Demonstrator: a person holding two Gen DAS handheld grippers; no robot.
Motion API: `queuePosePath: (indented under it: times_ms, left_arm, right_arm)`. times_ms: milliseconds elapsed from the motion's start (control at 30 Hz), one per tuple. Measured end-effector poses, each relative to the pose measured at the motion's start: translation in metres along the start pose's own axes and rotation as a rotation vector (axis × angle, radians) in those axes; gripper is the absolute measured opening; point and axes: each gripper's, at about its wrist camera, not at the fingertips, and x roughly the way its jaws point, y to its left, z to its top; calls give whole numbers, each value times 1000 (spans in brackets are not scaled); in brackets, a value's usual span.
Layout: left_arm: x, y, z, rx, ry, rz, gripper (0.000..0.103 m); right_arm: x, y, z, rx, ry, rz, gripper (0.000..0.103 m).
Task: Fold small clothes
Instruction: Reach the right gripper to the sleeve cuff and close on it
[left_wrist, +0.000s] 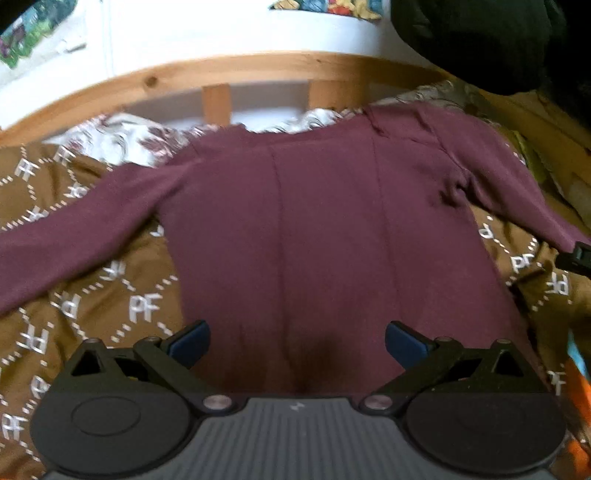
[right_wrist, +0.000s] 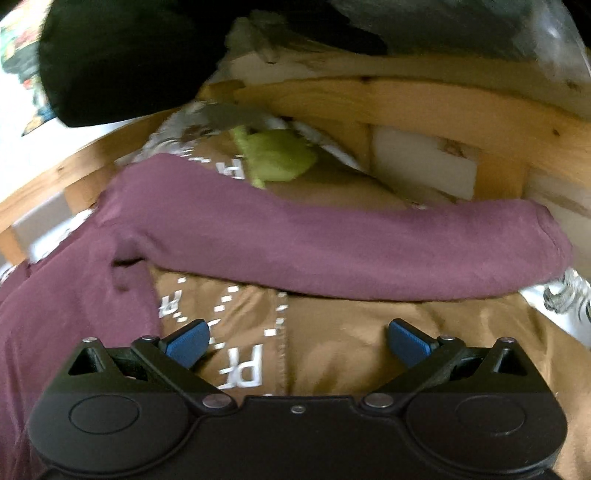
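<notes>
Now, garment: a maroon long-sleeved top (left_wrist: 332, 221) is seen spread flat on the bed, both sleeves stretched outward.
Bedding: a brown cover (left_wrist: 74, 314) printed with white "PF" letters and dotted diamonds lies under the top; a white floral sheet (left_wrist: 122, 140) is glimpsed at its far edge.
Left gripper (left_wrist: 297, 341): held above the lower body of the top, blue pads (left_wrist: 190, 343) spread wide, nothing caught between them; contact with the fabric cannot be told.
Right gripper (right_wrist: 297, 341): held over bare brown cover just beside the top's side seam, blue pads (right_wrist: 408, 343) likewise parted and empty.
Right sleeve (right_wrist: 332, 247): laid straight across the right wrist view, beyond the parted jaws, its cuff reaching toward the bed's edge.
Frame: a pine bed frame (left_wrist: 221, 74) with slats is seen beyond the collar.
Green item (right_wrist: 277, 155): a lime-green piece of cloth lies near the frame, past the sleeve.
Black mass (right_wrist: 118, 55): a dark bulky shape hangs over the far corner; its nature cannot be told.
Sharpness: both views are blurred.
</notes>
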Motion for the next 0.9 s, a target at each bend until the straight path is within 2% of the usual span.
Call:
queuePosePath:
  times_ms: [233,400,500,567,600,633,733,833,900]
  left_arm:
    - [0,-6,-17,0,24,-30,102]
    - [-3,-10,-20,33,32,-21,102]
    - [-6,-11,-20,39,18,-18,102]
    - [-7,-12,-20,47,12,-17,102]
    - [-7,-12,-20,51,12,-15,102]
    - [-6,-12,-20,52,15,-13,102]
    - [-4,-12,-20,48,29,-17,102]
    - [-5,-11,-21,50,30,-21,102]
    - [-8,-9,-21,52,24,-20,102]
  right_arm:
    - [-3,-34,-7,54,-106,-89,103]
    - [3,-52,-1,135,-137,-100,103]
    - [8,-64,6,167,-124,-201,103]
    - [9,-78,8,230,-112,-297,103]
    - [9,-87,9,267,-111,-318,103]
    - [8,-98,9,319,-109,-327,103]
    - [8,-126,11,465,-115,-283,102]
    - [4,-141,13,538,-193,-241,91]
    - [3,-148,14,552,-238,-229,72]
